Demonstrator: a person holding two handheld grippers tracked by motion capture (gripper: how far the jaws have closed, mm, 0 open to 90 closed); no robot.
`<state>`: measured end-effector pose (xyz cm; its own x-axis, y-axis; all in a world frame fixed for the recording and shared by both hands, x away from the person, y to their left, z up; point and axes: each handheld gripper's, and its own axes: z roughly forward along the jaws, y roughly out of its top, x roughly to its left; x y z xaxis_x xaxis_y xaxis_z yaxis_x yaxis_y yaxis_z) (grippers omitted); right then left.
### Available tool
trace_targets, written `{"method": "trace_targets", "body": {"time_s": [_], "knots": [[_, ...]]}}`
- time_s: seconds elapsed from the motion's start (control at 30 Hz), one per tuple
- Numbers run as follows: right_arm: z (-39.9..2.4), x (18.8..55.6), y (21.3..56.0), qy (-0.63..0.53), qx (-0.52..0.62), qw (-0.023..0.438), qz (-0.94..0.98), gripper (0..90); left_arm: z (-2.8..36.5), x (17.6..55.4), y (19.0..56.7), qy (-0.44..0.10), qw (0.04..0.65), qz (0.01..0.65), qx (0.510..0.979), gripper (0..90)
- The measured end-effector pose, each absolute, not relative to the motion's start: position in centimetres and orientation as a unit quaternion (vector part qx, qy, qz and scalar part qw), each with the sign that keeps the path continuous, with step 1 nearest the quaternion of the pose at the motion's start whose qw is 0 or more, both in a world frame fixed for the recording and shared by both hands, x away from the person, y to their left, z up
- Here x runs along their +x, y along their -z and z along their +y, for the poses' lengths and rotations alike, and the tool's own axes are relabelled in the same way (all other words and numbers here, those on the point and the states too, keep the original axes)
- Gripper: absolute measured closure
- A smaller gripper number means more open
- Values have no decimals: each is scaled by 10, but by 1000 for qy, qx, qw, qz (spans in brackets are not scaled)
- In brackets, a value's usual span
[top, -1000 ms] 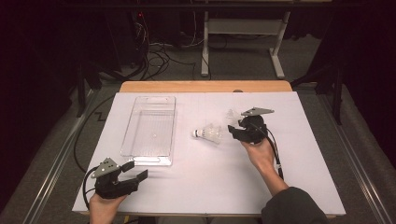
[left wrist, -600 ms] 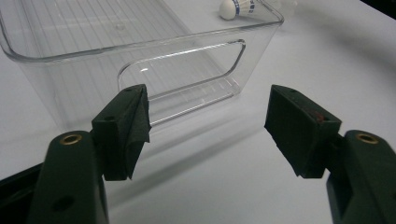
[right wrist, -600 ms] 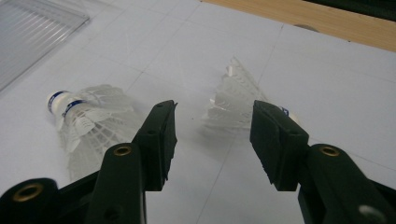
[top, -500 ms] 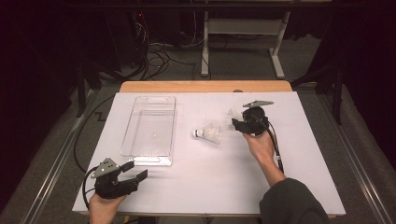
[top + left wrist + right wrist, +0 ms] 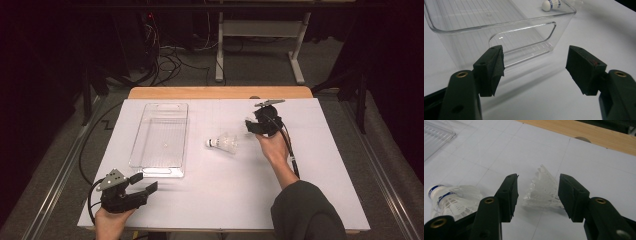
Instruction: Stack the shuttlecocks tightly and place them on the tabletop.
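White table (image 5: 320, 200), dark room behind. A loose shuttlecock (image 5: 543, 191) sits frame centre between the right gripper (image 5: 537, 195)'s half-open jaws, not yet pinched, likely lined up for pickup. Second shuttlecock (image 5: 451, 198) lower left. Bin (image 5: 162, 137) left of centre. Left gripper (image 5: 535, 68) idles open, lower left.

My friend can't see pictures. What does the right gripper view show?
Two black fingers of the right gripper stand open around a white plastic shuttlecock skirt lying on the white table; whether they touch it is unclear. A second shuttlecock with a blue-striped white cork lies at the lower left, and a clear bin's corner shows at the top left.
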<state>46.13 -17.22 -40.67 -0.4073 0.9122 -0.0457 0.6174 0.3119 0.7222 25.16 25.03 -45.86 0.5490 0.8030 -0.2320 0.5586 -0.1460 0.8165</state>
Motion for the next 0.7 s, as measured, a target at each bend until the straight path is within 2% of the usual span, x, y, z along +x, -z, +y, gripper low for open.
{"method": "trace_targets", "body": {"time_s": [0.7], "knots": [[-155, 482, 417, -277, 510, 238, 779, 540, 250, 251, 459, -129, 469, 456, 746, 314]]}}
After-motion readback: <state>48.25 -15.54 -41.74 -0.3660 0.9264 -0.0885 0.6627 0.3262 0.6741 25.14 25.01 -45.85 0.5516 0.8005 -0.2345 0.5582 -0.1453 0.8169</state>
